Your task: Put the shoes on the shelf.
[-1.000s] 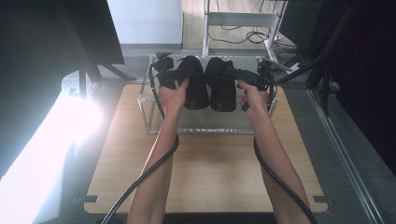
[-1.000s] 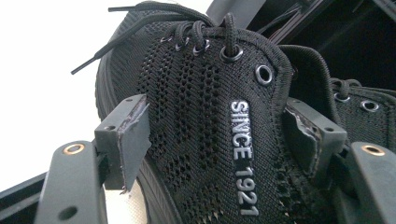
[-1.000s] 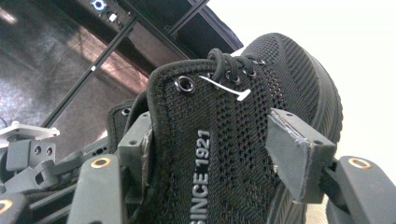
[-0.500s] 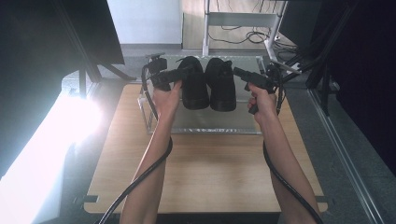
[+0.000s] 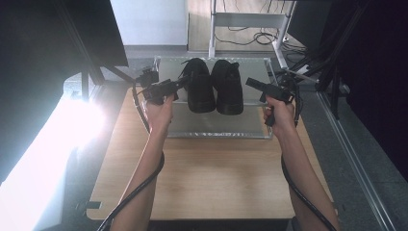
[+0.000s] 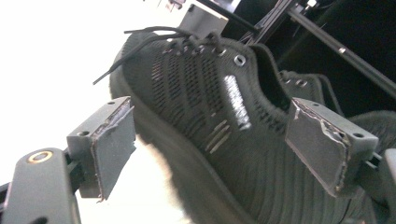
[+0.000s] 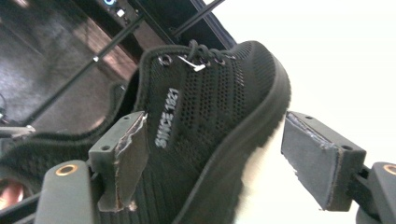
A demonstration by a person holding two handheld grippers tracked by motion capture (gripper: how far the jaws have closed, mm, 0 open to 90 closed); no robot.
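The wooden desk (image 5: pixel 202 173) carries, at its far end, a shallow clear tray (image 5: pixel 216 130) with low transparent walls. Two black knit shoes are set in it side by side, touching or nearly so, toes toward the person: the left shoe (image 5: pixel 198 85) and the right shoe (image 5: pixel 227 86). Nothing else is seen in the tray; its near strip lies bare.

The step in hand is judged to be the approach to a two-handed grasp of the pair. The left gripper (image 5: pixel 185 81) is held at the outer side of the left shoe, and the right gripper (image 5: pixel 251 83) just outside the right shoe, each pointed inward toward its shoe.

In the left gripper view the jaws are seen spread wide, with the laced upper of the left shoe (image 6: pixel 205 107) between and beyond them; no pad is seen touching it. In the right gripper view the jaws are likewise apart, and the right shoe (image 7: pixel 205 116), marked with white lettering on its side, is framed between them, its sole edge toward the right-hand pad and clear of it.

For the next move, each gripper would probably have to be carried farther in, so that a firm part such as the collar or side wall lies between the pads, before the jaws are brought together. The soft knit may be expected to give under the squeeze, so a hold taking in the sole edge is judged safer.
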